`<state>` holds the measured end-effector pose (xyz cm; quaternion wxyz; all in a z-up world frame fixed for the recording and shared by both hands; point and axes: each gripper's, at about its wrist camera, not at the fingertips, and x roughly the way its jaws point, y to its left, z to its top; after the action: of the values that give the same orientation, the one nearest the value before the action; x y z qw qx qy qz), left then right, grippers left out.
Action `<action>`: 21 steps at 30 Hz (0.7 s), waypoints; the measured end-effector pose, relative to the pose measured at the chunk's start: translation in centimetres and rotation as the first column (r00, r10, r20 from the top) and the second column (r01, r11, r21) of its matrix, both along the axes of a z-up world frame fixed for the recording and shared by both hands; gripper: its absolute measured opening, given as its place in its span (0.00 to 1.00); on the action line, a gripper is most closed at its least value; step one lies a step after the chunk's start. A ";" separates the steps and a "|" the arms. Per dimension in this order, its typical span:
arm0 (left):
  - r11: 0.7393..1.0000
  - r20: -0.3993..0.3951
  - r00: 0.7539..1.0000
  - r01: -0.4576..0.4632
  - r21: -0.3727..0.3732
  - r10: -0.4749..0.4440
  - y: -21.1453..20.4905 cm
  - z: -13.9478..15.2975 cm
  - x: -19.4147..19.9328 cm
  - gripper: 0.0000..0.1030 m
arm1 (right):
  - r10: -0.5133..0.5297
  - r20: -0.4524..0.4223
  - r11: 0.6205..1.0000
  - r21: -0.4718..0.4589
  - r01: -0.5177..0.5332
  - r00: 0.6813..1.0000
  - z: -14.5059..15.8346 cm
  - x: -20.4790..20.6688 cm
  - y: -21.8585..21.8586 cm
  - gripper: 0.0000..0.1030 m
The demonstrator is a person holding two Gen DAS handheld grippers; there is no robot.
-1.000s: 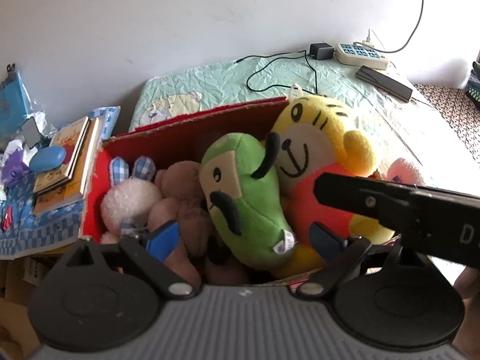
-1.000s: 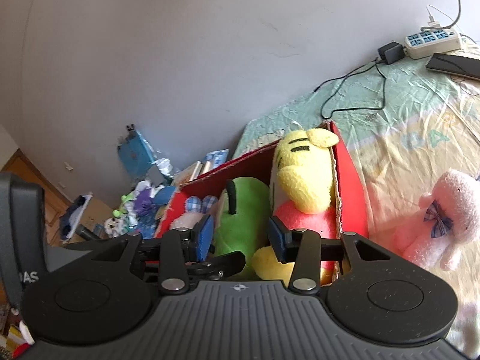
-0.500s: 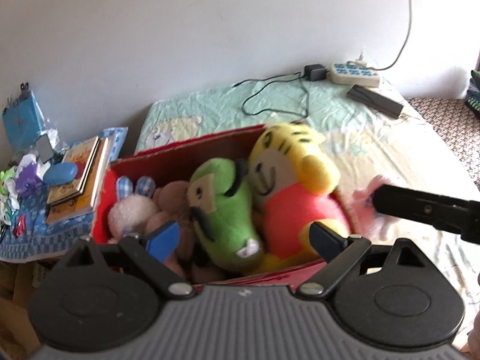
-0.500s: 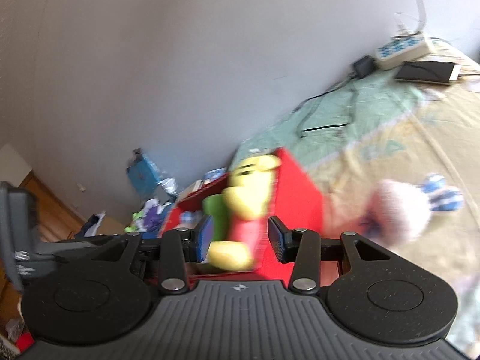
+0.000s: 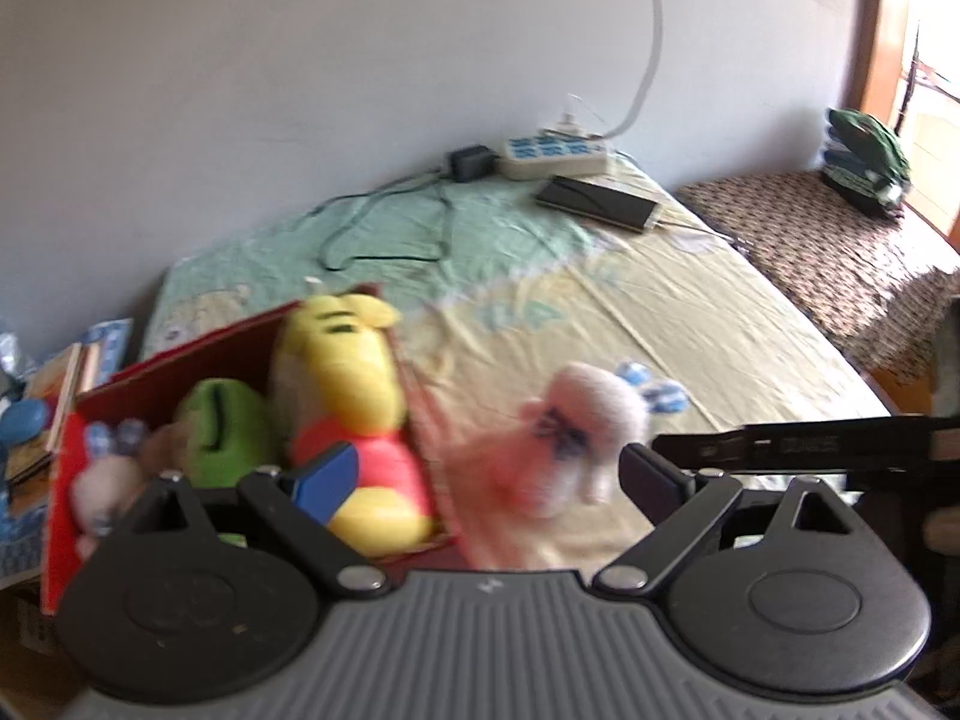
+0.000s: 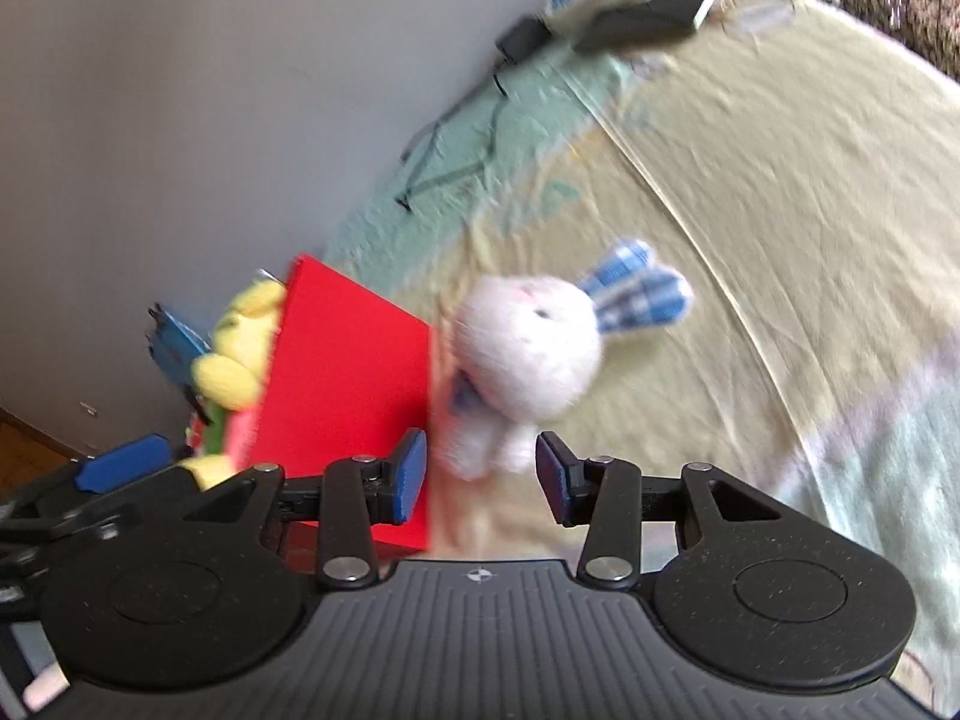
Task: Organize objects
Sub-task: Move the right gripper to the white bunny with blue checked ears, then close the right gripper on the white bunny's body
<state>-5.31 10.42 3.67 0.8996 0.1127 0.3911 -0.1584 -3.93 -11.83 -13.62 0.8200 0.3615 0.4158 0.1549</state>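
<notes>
i see a plain pale grey-white wall (image 5: 300, 90) behind a bed with a crumpled green-and-yellow printed sheet (image 5: 630, 312). white power strip (image 5: 555, 153) sits at the wall with a white cable (image 5: 651, 48) running up; black adapter (image 5: 471, 162) just beside it, thin black cord (image 5: 384, 222) looping over the sheet. brown patterned cushion surface (image 5: 810, 228) to the right, folded dark green cloth (image 5: 864, 150) on it. bright daylight from a wood-framed opening (image 5: 912, 60) far right. frames blurred.

Both grippers swing away from the red box (image 6: 348, 378) toward the pink rabbit (image 6: 528, 348) beside it.
</notes>
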 end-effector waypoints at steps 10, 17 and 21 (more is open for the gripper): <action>0.999 -0.079 0.997 -0.030 -0.027 0.028 -1.3 -2.0 -0.2 0.91 | 0.105 -0.029 0.994 0.000 -0.105 0.994 -3.2 3.3 2.1 0.44; 0.995 -0.099 0.991 -0.096 -0.010 0.095 -1.2 -2.6 -0.8 0.91 | 0.149 -0.020 0.988 0.040 -0.148 0.989 -3.6 4.4 2.4 0.22; 0.994 -0.103 0.989 -0.107 -0.009 0.106 -1.6 -2.8 -1.0 0.91 | 0.167 -0.021 0.986 0.031 -0.167 0.986 -3.1 4.0 1.0 0.10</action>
<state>-6.30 8.82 0.88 0.8864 0.0770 0.4408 -0.1186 0.04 -10.79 -16.72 0.7939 0.3389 0.4521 0.2247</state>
